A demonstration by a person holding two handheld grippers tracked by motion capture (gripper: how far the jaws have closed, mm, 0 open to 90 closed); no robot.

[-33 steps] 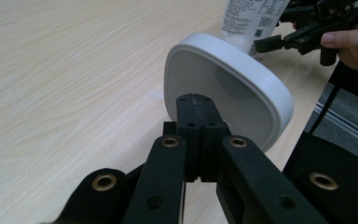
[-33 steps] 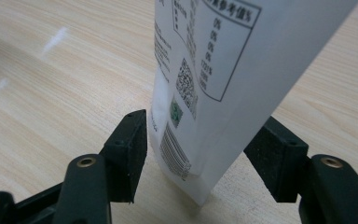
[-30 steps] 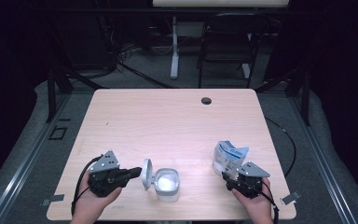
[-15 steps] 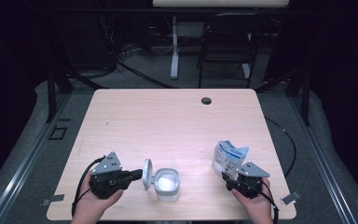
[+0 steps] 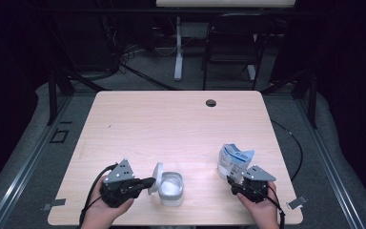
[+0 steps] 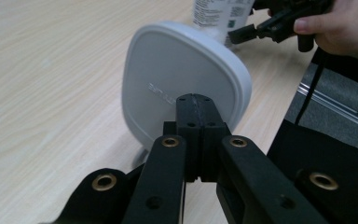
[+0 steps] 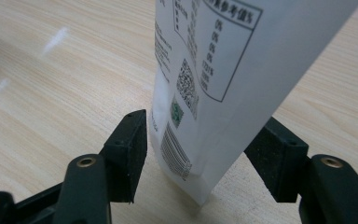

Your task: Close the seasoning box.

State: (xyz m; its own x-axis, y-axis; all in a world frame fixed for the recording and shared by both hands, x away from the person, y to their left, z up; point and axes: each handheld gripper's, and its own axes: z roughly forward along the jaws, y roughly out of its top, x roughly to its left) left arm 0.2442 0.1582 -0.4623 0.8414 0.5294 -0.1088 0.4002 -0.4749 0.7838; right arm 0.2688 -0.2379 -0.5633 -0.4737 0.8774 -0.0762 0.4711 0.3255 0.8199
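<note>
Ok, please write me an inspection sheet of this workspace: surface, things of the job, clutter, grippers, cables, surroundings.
Surface: light wooden table, with a round dark hole near its far edge.
Job's things: white container with its hinged lid standing open; white printed bag upright at the right.
Clutter: nothing seen.
Grippers: left gripper has its jaws shut, tips at the lid; right gripper has its jaws either side of the bag's lower end, a gap showing at the left jaw.
Cables: black cable trails from the left gripper; another lies on the floor at the right.
Surroundings: dark room, grey floor, chair and a table leg behind.
</note>
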